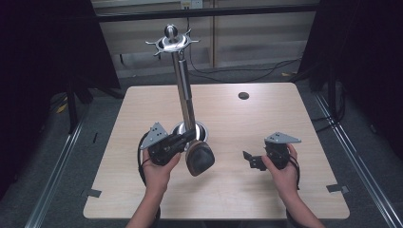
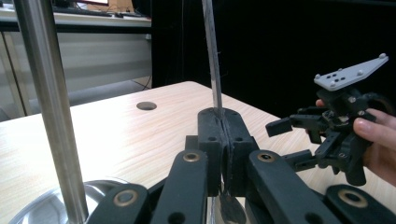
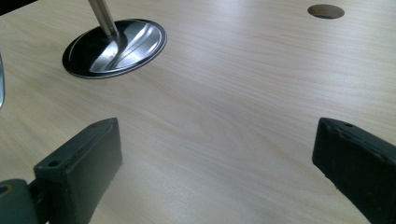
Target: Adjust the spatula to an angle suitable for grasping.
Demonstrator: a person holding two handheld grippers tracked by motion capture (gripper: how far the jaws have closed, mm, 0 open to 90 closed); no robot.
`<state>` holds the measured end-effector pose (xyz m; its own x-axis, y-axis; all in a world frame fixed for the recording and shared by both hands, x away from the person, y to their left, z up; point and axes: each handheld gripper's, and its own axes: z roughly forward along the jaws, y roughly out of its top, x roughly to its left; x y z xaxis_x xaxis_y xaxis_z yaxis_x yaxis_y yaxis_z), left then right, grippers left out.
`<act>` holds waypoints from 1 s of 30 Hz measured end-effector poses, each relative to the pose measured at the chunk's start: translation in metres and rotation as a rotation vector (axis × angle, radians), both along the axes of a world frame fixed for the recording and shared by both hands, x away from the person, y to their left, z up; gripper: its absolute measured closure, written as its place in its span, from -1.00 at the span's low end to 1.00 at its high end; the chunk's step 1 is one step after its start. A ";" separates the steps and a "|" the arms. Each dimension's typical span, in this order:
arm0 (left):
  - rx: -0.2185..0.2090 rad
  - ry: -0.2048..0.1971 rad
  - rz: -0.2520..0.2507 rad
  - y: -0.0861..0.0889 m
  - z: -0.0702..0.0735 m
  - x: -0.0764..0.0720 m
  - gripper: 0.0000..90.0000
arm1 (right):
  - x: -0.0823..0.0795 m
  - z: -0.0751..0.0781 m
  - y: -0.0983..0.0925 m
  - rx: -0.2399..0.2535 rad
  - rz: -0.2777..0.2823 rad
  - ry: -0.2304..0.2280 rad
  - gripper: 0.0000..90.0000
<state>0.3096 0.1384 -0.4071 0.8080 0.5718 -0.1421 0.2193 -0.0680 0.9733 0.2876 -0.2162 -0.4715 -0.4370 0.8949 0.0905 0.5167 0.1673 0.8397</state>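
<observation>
A tall steel stand (image 1: 183,88) rises from a round base (image 3: 116,44) in the middle of the wooden table (image 1: 266,118), with a ring of hooks (image 1: 172,43) at its top. My left gripper (image 1: 189,136) is just in front of the base, shut on the thin metal handle (image 2: 212,60) of a utensil. The utensil's dark rounded head (image 1: 199,159) shows below the jaws. The pole (image 2: 51,107) stands close on the left in the left gripper view. My right gripper (image 1: 249,159) hovers low at the right with its jaws wide apart (image 3: 212,154) and nothing between them.
A small round hole (image 1: 243,95) sits in the tabletop at the back right. Dark curtains hang on both sides, and cables lie on the floor behind the table. The right gripper (image 2: 286,142) and its hand appear at the right of the left gripper view.
</observation>
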 end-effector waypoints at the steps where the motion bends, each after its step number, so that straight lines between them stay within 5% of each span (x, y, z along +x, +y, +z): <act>1: 0.000 0.000 0.000 0.000 0.000 0.000 0.96 | 0.000 0.000 -0.001 -0.002 -0.002 -0.001 -0.98; 11: 0.001 -0.007 0.011 0.004 -0.003 0.009 0.94 | 0.000 0.001 -0.003 0.006 -0.008 0.001 -0.97; 20: 0.054 -0.004 0.035 0.011 -0.003 0.022 0.91 | 0.000 0.001 -0.006 0.004 -0.004 0.002 -0.98; 30: 0.017 0.011 0.037 0.013 -0.008 0.035 0.86 | -0.001 0.004 -0.007 0.010 -0.001 0.000 -0.97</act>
<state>0.3447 0.1516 -0.4150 0.7848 0.6036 -0.1407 0.2324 -0.0762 0.9696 0.2863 -0.2233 -0.4680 -0.4358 0.8946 0.0993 0.5166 0.1583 0.8415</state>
